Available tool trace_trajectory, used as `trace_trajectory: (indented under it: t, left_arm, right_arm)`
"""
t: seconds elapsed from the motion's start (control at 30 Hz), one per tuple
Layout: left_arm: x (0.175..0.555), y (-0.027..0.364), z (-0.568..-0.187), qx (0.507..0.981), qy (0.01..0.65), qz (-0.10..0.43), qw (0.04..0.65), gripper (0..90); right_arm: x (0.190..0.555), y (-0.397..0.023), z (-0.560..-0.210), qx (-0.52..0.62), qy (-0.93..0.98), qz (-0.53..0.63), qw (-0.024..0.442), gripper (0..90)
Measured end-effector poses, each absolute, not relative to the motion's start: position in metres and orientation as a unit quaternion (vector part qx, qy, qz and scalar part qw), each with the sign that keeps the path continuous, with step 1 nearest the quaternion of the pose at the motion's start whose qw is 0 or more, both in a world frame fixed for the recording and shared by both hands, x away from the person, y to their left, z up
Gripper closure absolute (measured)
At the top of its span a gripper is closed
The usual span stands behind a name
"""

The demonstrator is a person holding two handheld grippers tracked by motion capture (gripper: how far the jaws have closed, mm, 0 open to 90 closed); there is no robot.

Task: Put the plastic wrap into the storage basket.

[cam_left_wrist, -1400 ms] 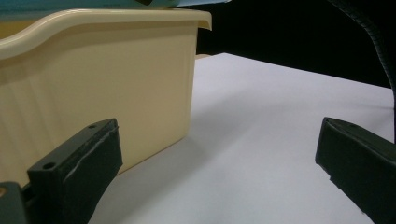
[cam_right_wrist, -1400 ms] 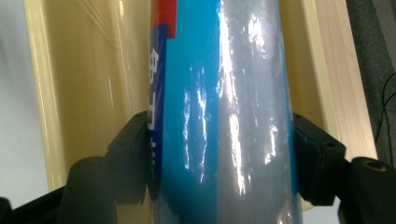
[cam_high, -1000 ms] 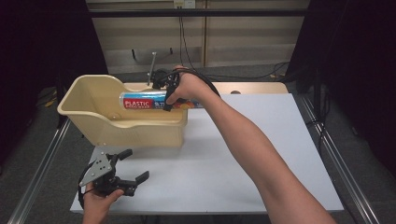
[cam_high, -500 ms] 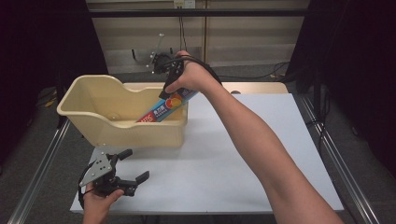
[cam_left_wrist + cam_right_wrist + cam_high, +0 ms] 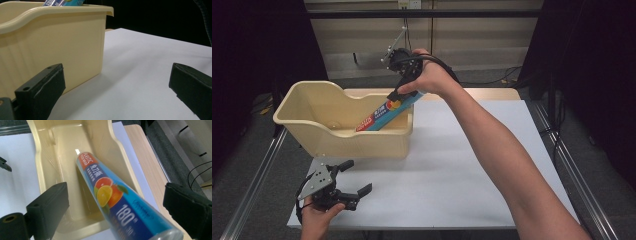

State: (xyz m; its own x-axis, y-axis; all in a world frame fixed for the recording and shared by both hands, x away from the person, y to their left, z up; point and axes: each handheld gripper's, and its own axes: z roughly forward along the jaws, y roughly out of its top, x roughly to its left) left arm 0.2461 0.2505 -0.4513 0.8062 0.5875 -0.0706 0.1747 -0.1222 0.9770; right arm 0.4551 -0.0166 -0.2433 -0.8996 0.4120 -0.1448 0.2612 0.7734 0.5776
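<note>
Wrap roll (image 5: 384, 113) leans in tub (image 5: 307, 107) on white table (image 5: 472, 150), dark room; right hand-held gripper (image 5: 398, 75) just opened, empty.

The only readable print stands on the long blue cardboard box of plastic food wrap (image 5: 117, 205) that leans in the cream plastic tub (image 5: 62, 150). In the right gripper view, its red end band carries white capitals "PLASTIC", with a smaller line under it that seems to read "FOOD WRAP". Beside that band run Chinese characters in white, too small to read surely. Past the picture of orange and grapefruit slices, the blue field bears a large white "180" and a smaller "30" below it; the fine script beside is illegible.
</note>
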Motion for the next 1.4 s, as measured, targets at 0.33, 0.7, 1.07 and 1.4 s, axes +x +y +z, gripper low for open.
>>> trace_trajectory:
  t: [0.33, 0.7, 1.07, 1.4]
  left_arm:
    - [0.245, 0.250, -0.452, 0.731, 0.261, 0.171, 0.607, 0.3]
    - [0.246, 0.249, -0.450, 0.729, 0.261, 0.171, 0.609, 0.3]
    - [0.245, 0.250, -0.451, 0.732, 0.262, 0.172, 0.604, 0.3]
    - [0.246, 0.248, -0.452, 0.733, 0.263, 0.170, 0.604, 0.3]
  right_arm:
    - [0.452, -0.035, -0.245, 0.195, 0.926, 0.296, 0.130, 5.6]
    - [0.437, -0.067, -0.247, 0.199, 0.908, 0.343, 0.136, 3.4]
    - [0.424, -0.097, -0.253, 0.216, 0.890, 0.373, 0.149, 3.1]
    - [0.411, -0.122, -0.266, 0.225, 0.874, 0.401, 0.155, 2.8]
